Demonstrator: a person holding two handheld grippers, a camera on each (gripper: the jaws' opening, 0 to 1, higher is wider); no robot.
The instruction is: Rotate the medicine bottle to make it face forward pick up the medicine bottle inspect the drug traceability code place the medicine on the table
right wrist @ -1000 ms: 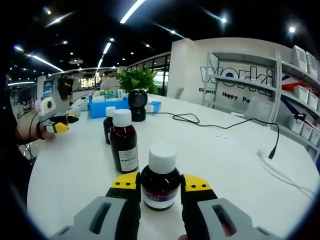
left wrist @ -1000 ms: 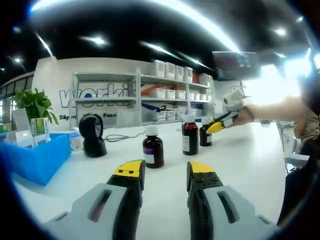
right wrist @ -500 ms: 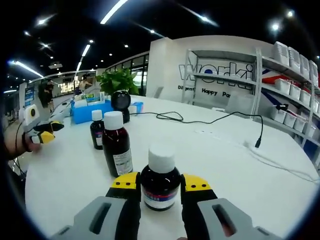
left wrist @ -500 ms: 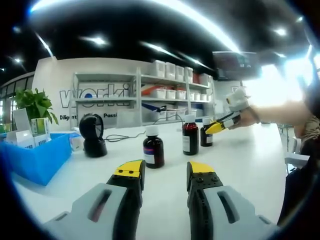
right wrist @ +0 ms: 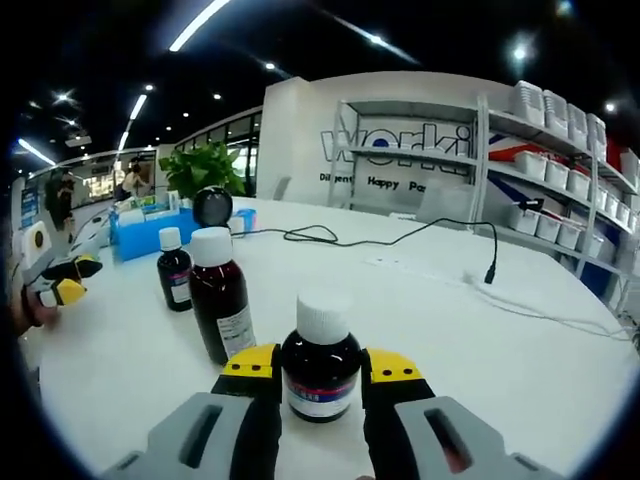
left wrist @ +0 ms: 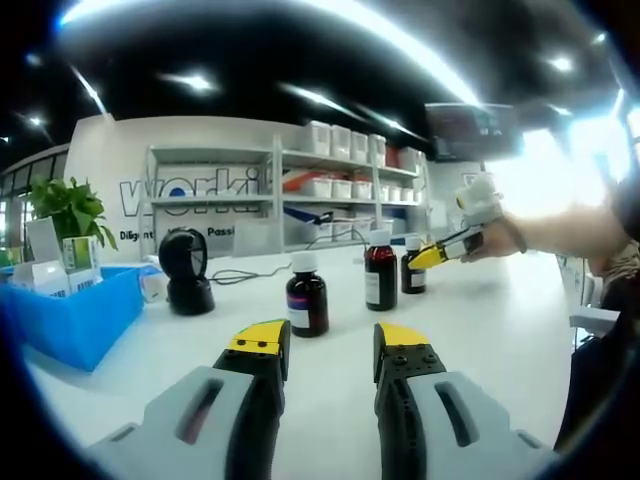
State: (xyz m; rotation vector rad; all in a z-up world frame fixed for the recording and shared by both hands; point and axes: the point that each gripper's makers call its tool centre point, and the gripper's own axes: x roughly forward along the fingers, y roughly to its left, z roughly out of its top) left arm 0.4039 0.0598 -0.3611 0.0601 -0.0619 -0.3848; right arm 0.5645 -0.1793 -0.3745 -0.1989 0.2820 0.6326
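Right gripper (right wrist: 318, 378) squeezes the medicine bottle (right wrist: 320, 372) between its jaws; it should turn it slowly, keeping it upright

The left tool (left wrist: 329, 345) hangs open over the white desk (left wrist: 480, 320). Beyond it stand three dark bottles (left wrist: 306, 292); the right tool (left wrist: 432, 255) touches the far right one (left wrist: 412, 264).

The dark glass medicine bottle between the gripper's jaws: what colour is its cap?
White. The bottle's cap shows best in the right gripper view.
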